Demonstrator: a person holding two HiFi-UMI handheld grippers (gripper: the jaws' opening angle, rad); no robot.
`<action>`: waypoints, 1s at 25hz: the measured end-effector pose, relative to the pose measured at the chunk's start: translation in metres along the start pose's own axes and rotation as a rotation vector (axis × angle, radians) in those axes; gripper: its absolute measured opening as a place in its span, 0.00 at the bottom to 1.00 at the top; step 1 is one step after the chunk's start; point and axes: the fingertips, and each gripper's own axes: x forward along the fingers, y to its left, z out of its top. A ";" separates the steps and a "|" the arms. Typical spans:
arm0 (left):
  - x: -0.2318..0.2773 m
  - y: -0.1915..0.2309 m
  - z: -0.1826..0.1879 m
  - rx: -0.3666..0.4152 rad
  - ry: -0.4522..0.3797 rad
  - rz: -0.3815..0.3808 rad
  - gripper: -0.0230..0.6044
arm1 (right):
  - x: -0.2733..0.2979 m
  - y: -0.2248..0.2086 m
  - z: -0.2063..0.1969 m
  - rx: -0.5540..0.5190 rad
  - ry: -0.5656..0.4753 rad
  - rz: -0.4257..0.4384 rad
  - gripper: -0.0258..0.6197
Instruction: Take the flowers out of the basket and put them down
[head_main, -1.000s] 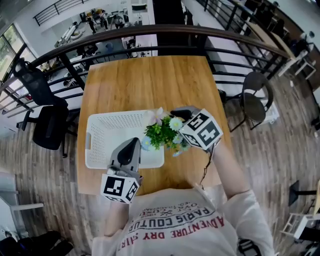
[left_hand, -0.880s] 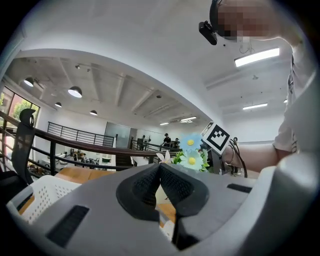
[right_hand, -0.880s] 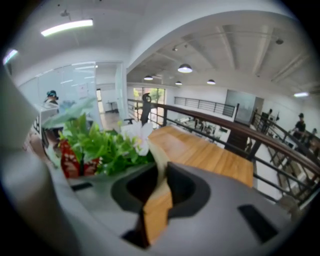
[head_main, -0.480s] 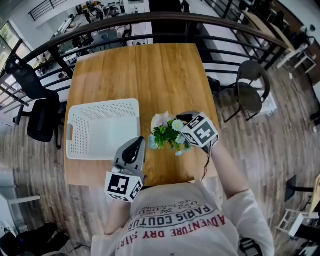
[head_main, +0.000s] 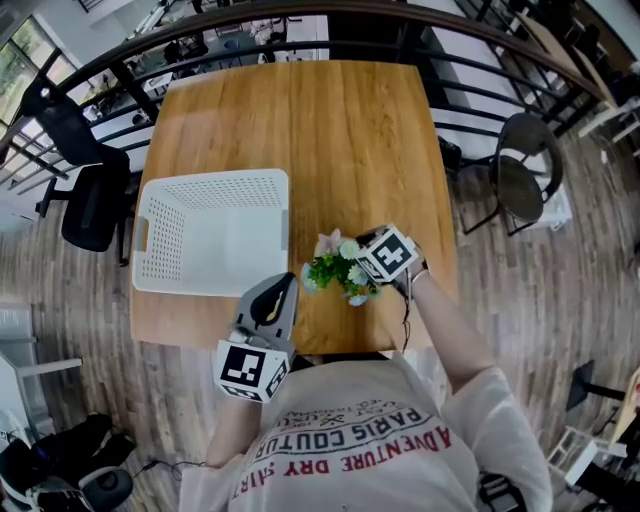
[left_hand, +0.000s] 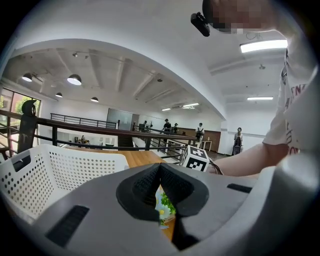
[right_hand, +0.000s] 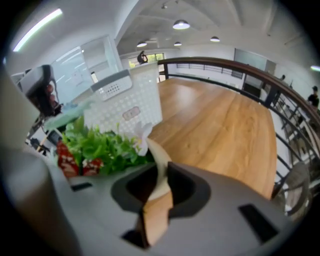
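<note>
A small bunch of artificial flowers (head_main: 335, 270) with green leaves and white and pale blue blooms sits low over the wooden table (head_main: 360, 140), right of the white perforated basket (head_main: 215, 230) and near the front edge. My right gripper (head_main: 365, 262) is shut on the beige pot rim (right_hand: 159, 165). Its jaws have just been opening slightly, with the rim still between the pads. The leaves (right_hand: 100, 147) spread to the left of them. My left gripper (head_main: 285, 280) hovers shut and empty beside the basket's front right corner. Past its jaws (left_hand: 160, 167) I glimpse the flowers (left_hand: 165, 205).
The basket (left_hand: 60, 172) holds nothing and takes up the table's left half. A black railing (head_main: 300, 20) runs behind the table. A round dark chair (head_main: 525, 185) stands to the right and an office chair (head_main: 85, 205) to the left.
My right gripper has carried the flowers from above the basket's right rim down and toward the table's front edge. The left gripper has drawn off the basket toward the table's front edge.
</note>
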 end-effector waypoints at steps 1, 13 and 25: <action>-0.001 0.001 -0.002 -0.002 0.004 0.005 0.08 | 0.006 0.003 -0.002 -0.012 0.017 0.006 0.17; -0.008 0.013 -0.014 -0.024 0.022 0.032 0.08 | 0.036 0.009 -0.008 0.004 0.106 0.036 0.17; -0.008 0.027 0.007 -0.015 -0.005 0.038 0.08 | 0.034 0.004 -0.012 0.063 0.151 0.029 0.26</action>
